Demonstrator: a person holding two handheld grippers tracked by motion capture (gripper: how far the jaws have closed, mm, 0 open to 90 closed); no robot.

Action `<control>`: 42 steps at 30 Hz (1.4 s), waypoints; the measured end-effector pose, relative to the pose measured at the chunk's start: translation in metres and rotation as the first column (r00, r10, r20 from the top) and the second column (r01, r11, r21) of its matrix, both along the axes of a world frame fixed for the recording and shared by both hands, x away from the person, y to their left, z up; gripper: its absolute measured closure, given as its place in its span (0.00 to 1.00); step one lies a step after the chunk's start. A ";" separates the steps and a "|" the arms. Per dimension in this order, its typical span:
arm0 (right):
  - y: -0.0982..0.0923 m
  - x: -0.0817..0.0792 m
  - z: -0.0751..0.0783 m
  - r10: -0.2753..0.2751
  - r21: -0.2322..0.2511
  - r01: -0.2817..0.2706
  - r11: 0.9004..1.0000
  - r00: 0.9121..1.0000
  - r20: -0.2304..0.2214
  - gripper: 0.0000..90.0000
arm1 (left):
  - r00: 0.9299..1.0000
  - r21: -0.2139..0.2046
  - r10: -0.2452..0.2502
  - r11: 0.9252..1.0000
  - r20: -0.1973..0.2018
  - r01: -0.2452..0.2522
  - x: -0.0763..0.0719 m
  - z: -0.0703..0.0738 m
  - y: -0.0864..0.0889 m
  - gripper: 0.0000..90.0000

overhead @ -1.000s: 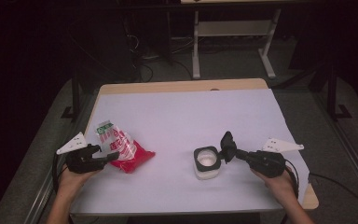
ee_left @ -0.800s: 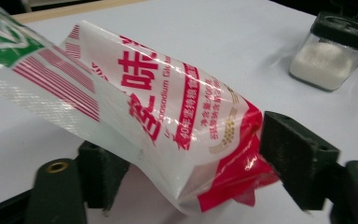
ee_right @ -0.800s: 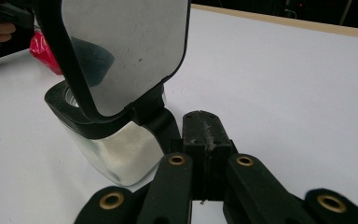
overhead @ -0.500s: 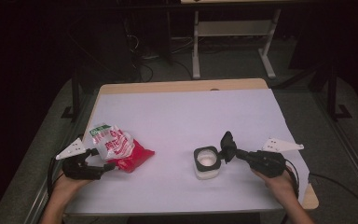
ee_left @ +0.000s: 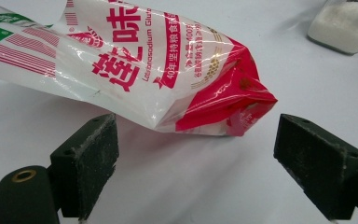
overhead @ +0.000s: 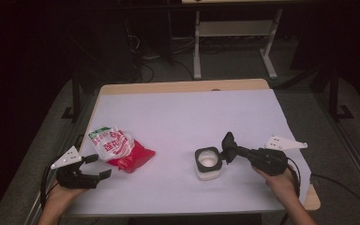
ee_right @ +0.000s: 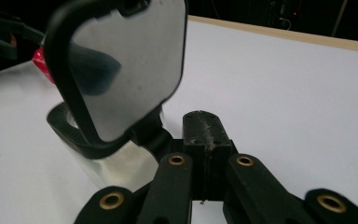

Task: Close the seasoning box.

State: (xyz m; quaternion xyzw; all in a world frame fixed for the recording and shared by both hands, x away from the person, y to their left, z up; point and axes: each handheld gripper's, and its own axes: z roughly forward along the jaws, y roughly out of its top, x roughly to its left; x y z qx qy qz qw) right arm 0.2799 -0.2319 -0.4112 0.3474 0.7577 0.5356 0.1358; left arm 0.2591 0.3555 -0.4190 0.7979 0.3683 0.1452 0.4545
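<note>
White paper covers the table [overhead: 183, 112] in a dark workroom, where a person works with a gripper in each hand. Going outward from the left gripper [ee_left: 196, 154], its two black pads [ee_left: 91, 158] have just been opening and now stand wide apart with nothing between them; the red-and-white seasoning bag [ee_left: 158, 79] lies on the paper just beyond, its crimped red end toward the jaws. Compared with a second ago, when the jaws were at the bag's edge, the gripper [overhead: 96, 166] sits back toward the table's near edge and the bag [overhead: 122, 149] rests free, which suggests the pouring step is done. The right gripper [overhead: 228, 149] is clenched on the flipped-up lid [ee_right: 126, 65] of the small clear container [overhead: 209, 163], which stands open with white powder inside, likely ready for closing.
</note>
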 end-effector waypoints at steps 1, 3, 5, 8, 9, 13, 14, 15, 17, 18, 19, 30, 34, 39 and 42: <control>0.000 0.000 0.000 0.000 0.000 0.000 1.000 1.000 0.000 1.00 | 1.000 0.000 0.000 1.000 0.000 0.000 0.000 0.000 0.000 0.15; 0.004 0.000 0.004 0.003 0.006 -0.003 1.000 1.000 0.007 1.00 | 1.000 0.001 0.003 1.000 0.003 -0.003 -0.004 -0.001 0.000 0.15; 0.007 0.000 0.007 0.008 0.010 -0.009 1.000 1.000 0.016 1.00 | 1.000 0.004 0.002 1.000 -0.003 -0.002 -0.006 -0.002 -0.001 0.15; 0.014 0.000 0.012 0.022 0.018 -0.022 1.000 0.999 0.026 1.00 | 1.000 0.017 -0.002 1.000 -0.003 0.002 -0.006 -0.004 -0.002 0.15; 0.016 0.000 0.013 0.026 0.019 -0.027 0.999 0.999 0.027 1.00 | 1.000 0.018 -0.002 1.000 -0.006 0.002 -0.006 -0.004 -0.003 0.15; 0.022 0.000 0.014 0.035 0.029 -0.036 0.999 0.999 0.028 1.00 | 1.000 0.012 -0.005 1.000 -0.007 0.006 -0.005 -0.003 -0.007 0.15; 0.022 0.000 0.014 0.035 0.029 -0.036 0.999 0.999 0.028 1.00 | 1.000 0.012 -0.005 1.000 -0.007 0.006 -0.005 -0.003 -0.007 0.15; 0.023 0.000 0.014 0.036 0.038 -0.037 0.999 0.999 0.026 1.00 | 1.000 0.014 -0.010 1.000 -0.004 0.010 -0.004 -0.002 -0.007 0.15; 0.027 -0.001 0.016 0.046 0.039 -0.047 0.998 0.999 0.028 1.00 | 1.000 0.006 -0.011 1.000 0.006 0.011 -0.005 0.000 -0.009 0.15; 0.027 -0.001 0.016 0.046 0.039 -0.047 0.998 0.999 0.028 1.00 | 1.000 0.006 -0.011 1.000 0.006 0.011 -0.005 0.000 -0.009 0.15; 0.030 -0.002 0.017 0.059 0.040 -0.060 0.997 0.998 0.032 1.00 | 1.000 0.008 -0.016 1.000 0.007 0.016 -0.006 0.000 -0.011 0.15; 0.048 -0.001 0.020 0.105 0.016 -0.106 0.994 0.994 0.043 1.00 | 1.000 0.002 -0.025 1.000 0.005 0.025 -0.007 -0.002 -0.008 0.15; 0.041 -0.001 0.019 0.073 0.008 -0.073 0.997 0.996 0.048 1.00 | 1.000 -0.003 -0.024 1.000 0.010 0.024 -0.008 -0.001 -0.008 0.15; 0.028 0.000 0.014 0.034 -0.004 -0.034 0.999 0.999 0.036 1.00 | 1.000 -0.001 -0.026 1.000 0.010 0.026 -0.009 0.000 -0.008 0.15; 0.020 0.000 0.010 0.011 -0.021 -0.010 1.000 0.999 0.034 1.00 | 1.000 -0.006 -0.024 1.000 0.016 0.024 -0.010 0.001 -0.007 0.15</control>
